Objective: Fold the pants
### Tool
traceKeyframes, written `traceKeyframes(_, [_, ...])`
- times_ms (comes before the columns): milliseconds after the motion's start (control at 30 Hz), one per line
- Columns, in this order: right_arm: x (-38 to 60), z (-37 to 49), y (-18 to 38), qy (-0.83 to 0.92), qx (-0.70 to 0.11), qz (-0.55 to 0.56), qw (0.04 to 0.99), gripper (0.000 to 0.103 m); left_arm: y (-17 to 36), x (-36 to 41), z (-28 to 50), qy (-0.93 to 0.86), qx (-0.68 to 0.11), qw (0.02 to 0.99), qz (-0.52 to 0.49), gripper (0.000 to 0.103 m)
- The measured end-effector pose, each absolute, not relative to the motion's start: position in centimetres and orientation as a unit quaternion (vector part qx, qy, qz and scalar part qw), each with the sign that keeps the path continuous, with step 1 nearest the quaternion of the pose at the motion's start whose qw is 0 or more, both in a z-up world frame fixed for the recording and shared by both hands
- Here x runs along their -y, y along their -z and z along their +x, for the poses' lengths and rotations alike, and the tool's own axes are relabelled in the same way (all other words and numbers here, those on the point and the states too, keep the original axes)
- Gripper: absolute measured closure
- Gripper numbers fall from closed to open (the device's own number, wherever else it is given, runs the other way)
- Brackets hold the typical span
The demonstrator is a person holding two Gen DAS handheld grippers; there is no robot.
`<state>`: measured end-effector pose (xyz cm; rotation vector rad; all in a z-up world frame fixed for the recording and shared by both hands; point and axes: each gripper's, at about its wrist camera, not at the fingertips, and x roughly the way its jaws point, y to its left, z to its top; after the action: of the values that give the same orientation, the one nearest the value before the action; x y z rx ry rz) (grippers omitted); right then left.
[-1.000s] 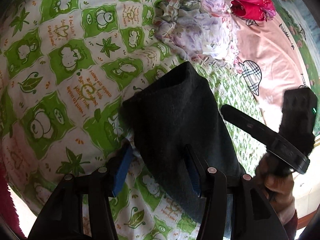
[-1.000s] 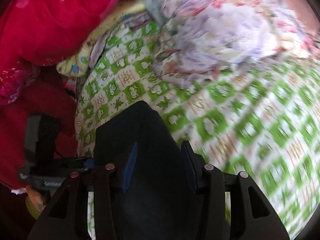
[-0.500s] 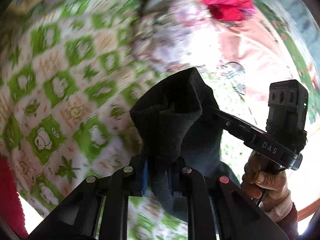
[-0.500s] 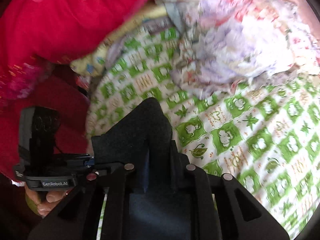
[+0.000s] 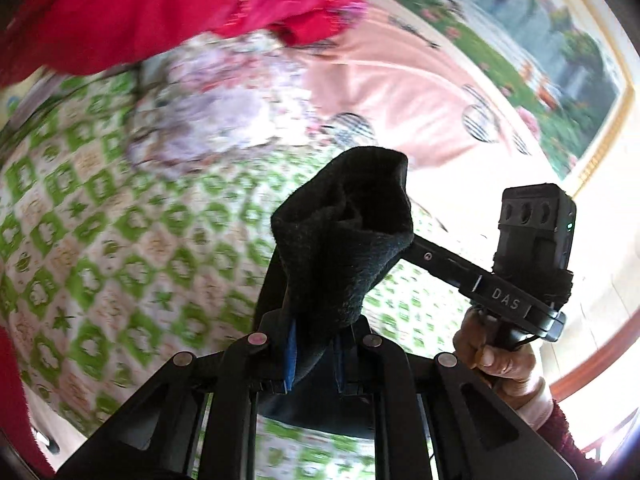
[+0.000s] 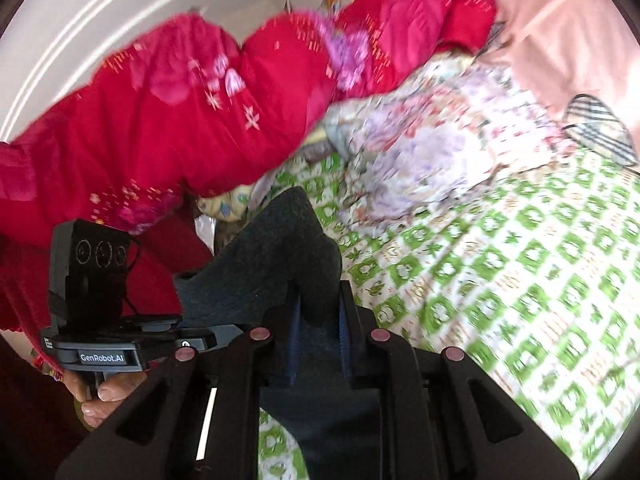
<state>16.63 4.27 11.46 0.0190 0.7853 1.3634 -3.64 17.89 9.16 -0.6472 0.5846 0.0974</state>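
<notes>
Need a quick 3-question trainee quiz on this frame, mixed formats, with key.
1. True or false: the left gripper is shut on the dark pants.
2. What does the right gripper hold? A) red blanket B) pants C) nothing
3. Fill in: the bedsheet under the pants has a white and ____ pattern.

Key: 1 true; 2 B; 3 green.

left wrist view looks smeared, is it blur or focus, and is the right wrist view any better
Left wrist: motion blur smears the green checked bedspread, while the black pants in the jaws stay sharp. Right wrist: the same, bedspread streaked, pants crisp; both show fisheye bending.
</notes>
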Motion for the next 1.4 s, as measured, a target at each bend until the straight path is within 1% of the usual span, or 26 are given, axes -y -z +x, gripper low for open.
traceKeyframes(100, [-0.3, 16.4, -11.5, -0.602, -0.341, 0.032, 0.721, 0.085, -10.1, -15.1, -3.2, -0.020, -0.284, 0.911, -0.297, 0.090])
traceKeyframes(267, [5.8, 16.5, -10.1, -0.573, -0.334, 0.075, 0.745, 0.086, -11.1, -9.7, -1.5, 0.027, -0.301, 0.918, -0.257, 0.090])
traceKeyframes(433, [11.3, 16.2, -8.4, -0.541, -0.330, 0.117, 0.765, 0.086, -11.0, -4.3, -0.2, 0.065, -0.319, 0.921, -0.214, 0.090])
traceKeyframes(733, [17.2, 16.0, -4.0, -0.498, -0.345, 0.154, 0.781, 0.086, -7.7, 2.9, 2.0, 0.096, -0.369, 0.911, -0.159, 0.090])
traceKeyframes(900, [19.3, 16.0, -1.7, -0.480, -0.358, 0.172, 0.782, 0.086, -6.0, 5.5, 2.7, 0.100, -0.387, 0.908, -0.124, 0.089])
traceKeyframes(1000, [20.3, 15.7, -1.0, -0.460, -0.366, 0.164, 0.792, 0.084, -4.8, 6.7, 3.1, 0.105, -0.396, 0.906, -0.106, 0.089])
traceKeyframes(1033, [20.6, 15.6, -0.9, -0.455, -0.369, 0.162, 0.794, 0.081, -4.6, 6.9, 3.2, 0.106, -0.399, 0.905, -0.103, 0.089])
traceKeyframes(1167, [21.7, 15.1, -0.1, -0.413, -0.389, 0.144, 0.811, 0.081, -3.0, 7.8, 3.7, 0.113, -0.412, 0.899, -0.094, 0.085])
traceKeyframes(1333, [23.7, 14.1, 0.5, -0.366, -0.401, 0.154, 0.826, 0.081, -1.4, 8.7, 3.9, 0.121, -0.418, 0.897, -0.076, 0.082])
traceKeyframes(1367, [24.1, 13.9, 0.5, -0.359, -0.402, 0.158, 0.828, 0.079, -1.3, 8.6, 4.0, 0.126, -0.419, 0.896, -0.076, 0.079])
traceKeyframes(1400, [24.5, 13.6, 0.5, -0.350, -0.404, 0.162, 0.830, 0.078, -1.2, 8.7, 3.9, 0.131, -0.420, 0.895, -0.078, 0.074])
